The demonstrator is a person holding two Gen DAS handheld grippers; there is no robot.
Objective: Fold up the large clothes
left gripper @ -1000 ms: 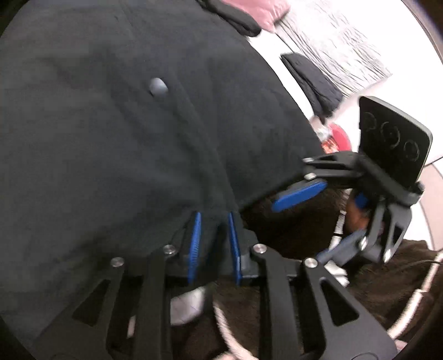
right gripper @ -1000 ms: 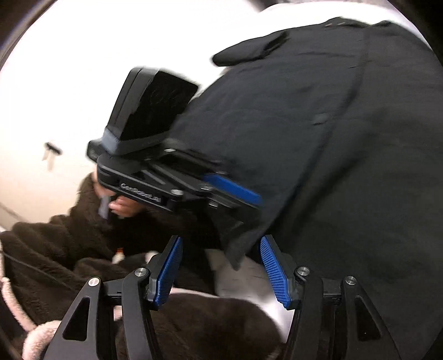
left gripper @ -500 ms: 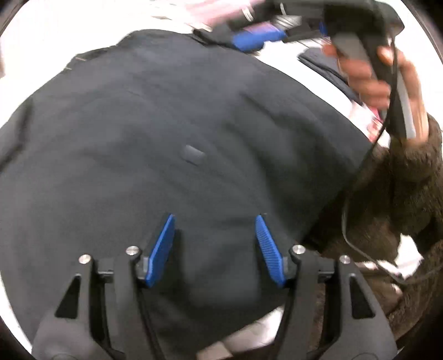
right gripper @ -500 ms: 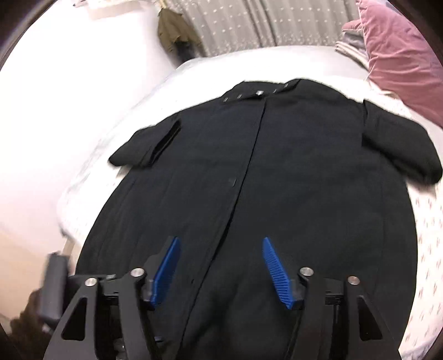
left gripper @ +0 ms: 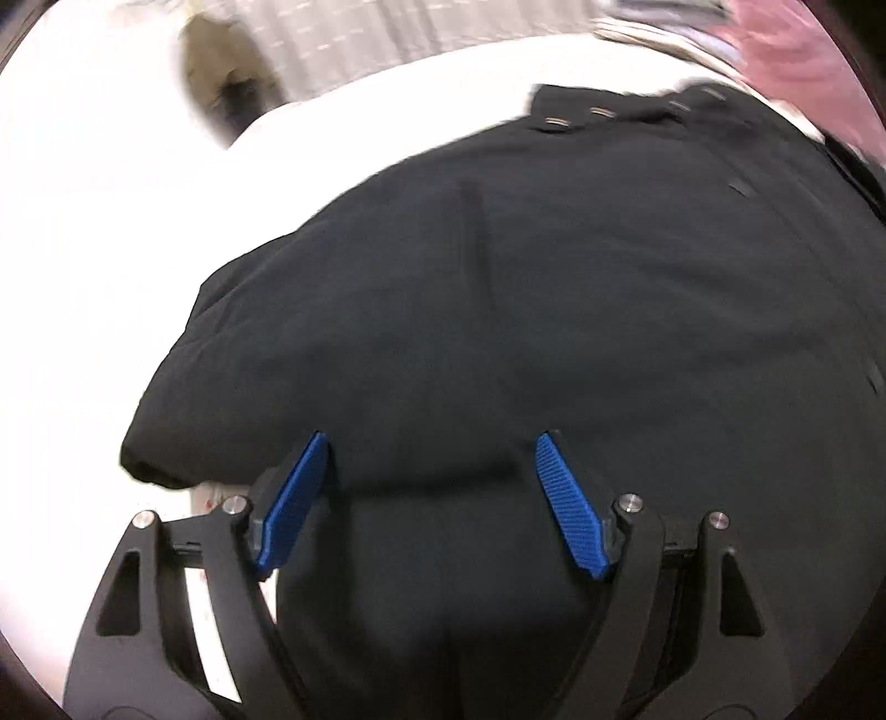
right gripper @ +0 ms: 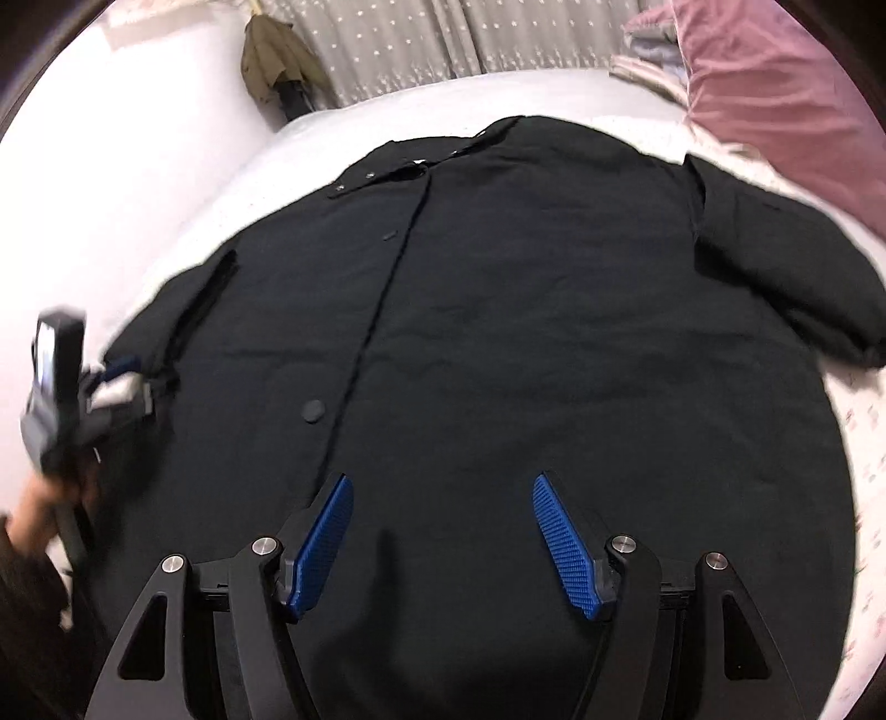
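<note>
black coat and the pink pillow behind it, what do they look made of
Black coat: seemingly a matte woven cloth, maybe lightly padded; it shows no shine, soft creases and a dark round button. Pink pillow: looks like velvet or plush, with a soft sheen along its folds. The blur leaves both uncertain.

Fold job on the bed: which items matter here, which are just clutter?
In play:
black coat, spread flat
left tongs, opening, nothing between them
right tongs, open and empty

Clutter:
pink pillow
olive garment by the curtain
white bed
</note>
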